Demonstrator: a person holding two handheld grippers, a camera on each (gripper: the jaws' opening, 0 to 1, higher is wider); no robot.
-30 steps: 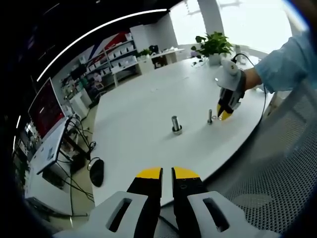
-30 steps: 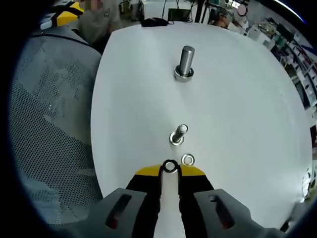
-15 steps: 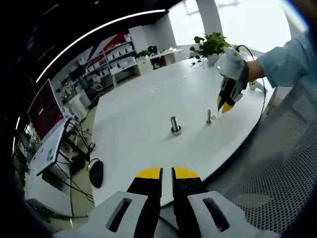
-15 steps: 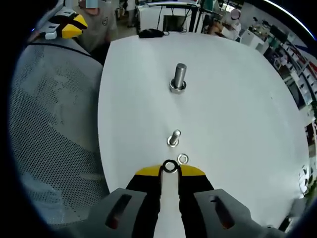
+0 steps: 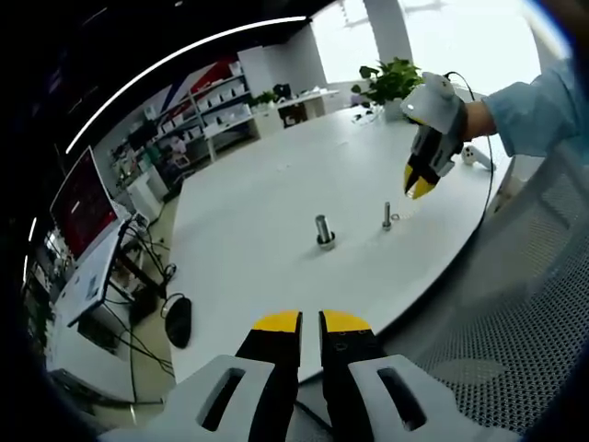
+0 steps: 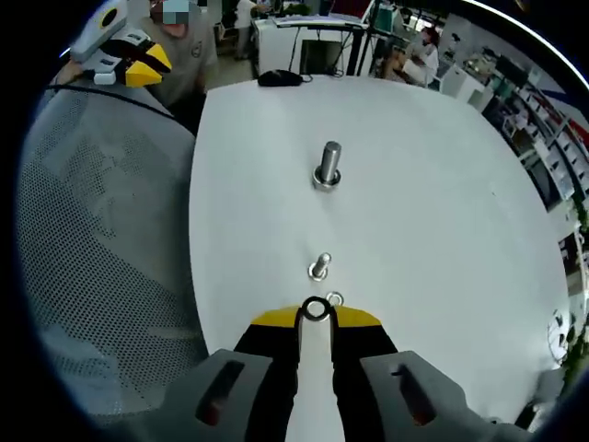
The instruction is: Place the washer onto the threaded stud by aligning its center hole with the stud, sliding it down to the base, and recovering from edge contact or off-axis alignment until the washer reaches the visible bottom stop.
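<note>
You have lifted your right gripper [image 6: 316, 318] up and away from the table [image 5: 276, 193] since the earlier pictures: in the right gripper view both studs have shrunk and slid toward the tips, and in the left gripper view that gripper [image 5: 420, 188] now hangs higher above the small stud. The white table takes up most of both views, with a mesh chair back [image 6: 101, 267] at 9 o'clock in the right gripper view. The large threaded stud [image 6: 327, 166] stands upright near the middle of the table, at 12 o'clock from your right tips. The small stud [image 6: 319, 266] stands nearer, also about 12 o'clock, just beyond the tips, its long axis upright. Your right jaws are clenched on the washer [image 6: 316, 308], pinching its rim so the hole faces the camera. A spare washer [image 6: 335, 298] lies flat on the table close to the small stud's base, toward 1 o'clock. Your left gripper [image 5: 310, 322] hangs off the table edge, its jaws drawn almost together with nothing between them, and is much the farther hand. The coming move probably needs the washer tipped flat and its hole brought over the stud's top, along that upright axis.
</note>
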